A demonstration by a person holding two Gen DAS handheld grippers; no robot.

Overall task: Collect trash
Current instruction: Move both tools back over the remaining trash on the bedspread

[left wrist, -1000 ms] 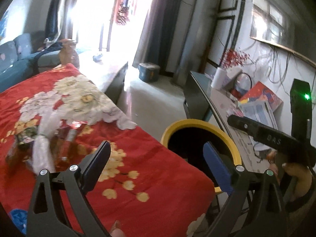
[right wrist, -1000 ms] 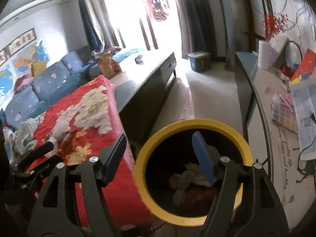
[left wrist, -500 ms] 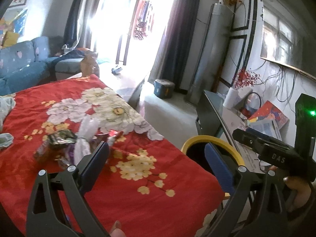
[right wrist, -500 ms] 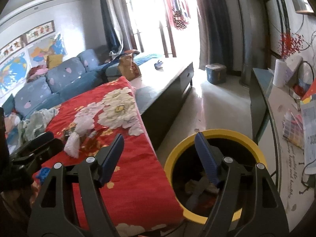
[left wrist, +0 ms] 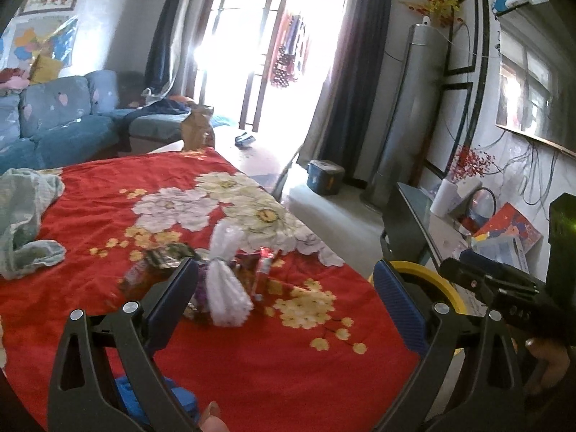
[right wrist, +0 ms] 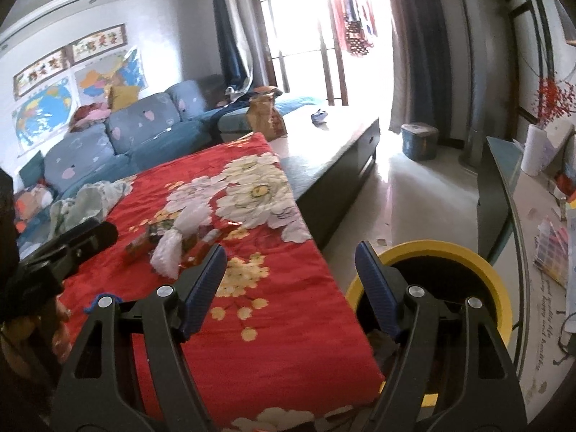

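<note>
**Inspector:** Where does the trash lie?

**Onlooker:** In a small heap (left wrist: 201, 280) on the red flowered cloth (left wrist: 273, 370) that covers the bench. I see a white gathered plastic bag (left wrist: 226, 288) in the middle, tied at its waist, with crumpled foil and coloured wrappers (left wrist: 162, 262) pressed against it on either side. From the right wrist view the same heap (right wrist: 169, 241) sits well up the cloth, left of the big white flowers.

**Inspector:** And the bin?

**Onlooker:** A black bin with a yellow rim (right wrist: 468, 255) stands on the floor just beside the near right corner of the bench. Something pale shows low inside it (too dark to tell what).

**Inspector:** State of the left gripper?

**Onlooker:** The left gripper (left wrist: 284, 298) has its jaws standing wide apart with nothing between them. It is held above the cloth, and its left finger overlaps the near edge of the heap in the view; whether it touches, I cannot tell.

**Inspector:** The right gripper?

**Onlooker:** The right gripper (right wrist: 289, 288) is likewise spread and empty. It sits over the bench corner, one finger over the cloth, the other in front of the bin mouth.

**Inspector:** Anything else on the cloth?

**Onlooker:** A pale green garment (left wrist: 25, 223) bunched at the far left edge, apart from the heap, and a brown paper bag (left wrist: 196, 131) standing upright beyond the cloth's far end.
</note>
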